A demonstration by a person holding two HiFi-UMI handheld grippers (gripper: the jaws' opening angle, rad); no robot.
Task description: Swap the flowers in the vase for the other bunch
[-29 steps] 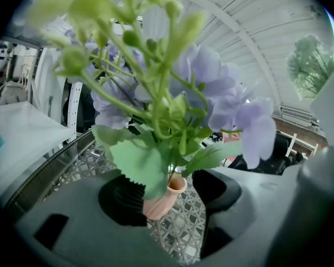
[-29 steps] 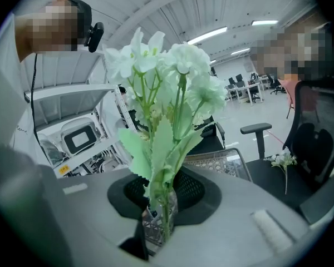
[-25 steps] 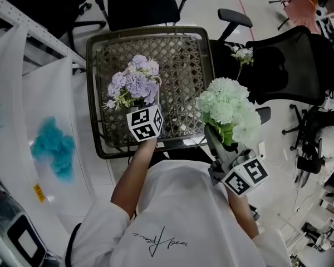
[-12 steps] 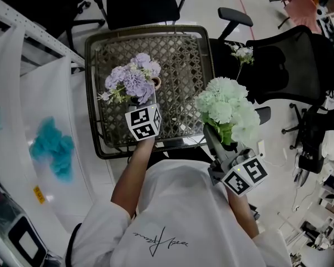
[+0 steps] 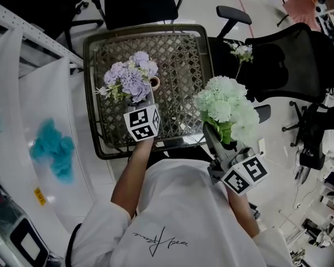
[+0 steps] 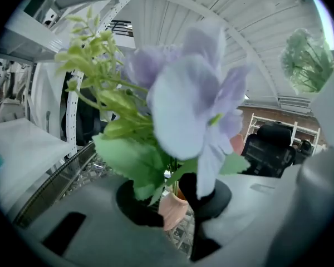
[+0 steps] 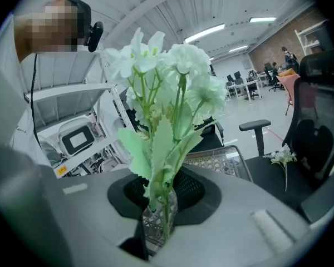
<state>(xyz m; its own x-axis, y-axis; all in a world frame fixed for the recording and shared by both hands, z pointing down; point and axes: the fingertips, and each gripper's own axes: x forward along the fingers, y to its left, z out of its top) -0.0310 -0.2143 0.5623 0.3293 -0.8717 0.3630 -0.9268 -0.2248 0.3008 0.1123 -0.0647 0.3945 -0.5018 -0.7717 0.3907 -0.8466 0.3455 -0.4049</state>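
Note:
A bunch of purple flowers (image 5: 128,79) stands in a small pink vase (image 5: 154,83) on the wicker table (image 5: 183,54). My left gripper (image 5: 147,103) reaches in from the near side, its jaws closing on the purple flowers' stems (image 6: 175,177) just above the vase (image 6: 174,209). The pads (image 6: 136,204) press the stems from both sides. To the right of the table, my right gripper (image 5: 214,139) is shut on the stems of a pale green bunch (image 5: 228,107), held upright in the air. Those green stems (image 7: 158,204) run between its jaws.
Black office chairs stand behind the table (image 5: 139,4) and to its right (image 5: 289,65). A small white sprig (image 5: 242,53) lies on the right chair's seat. At the left is a white surface with a teal clump (image 5: 53,149) on it.
The purple bunch has leaned a little to the left in the vase, and the left gripper has shifted slightly left with it. The right gripper and green bunch have not moved.

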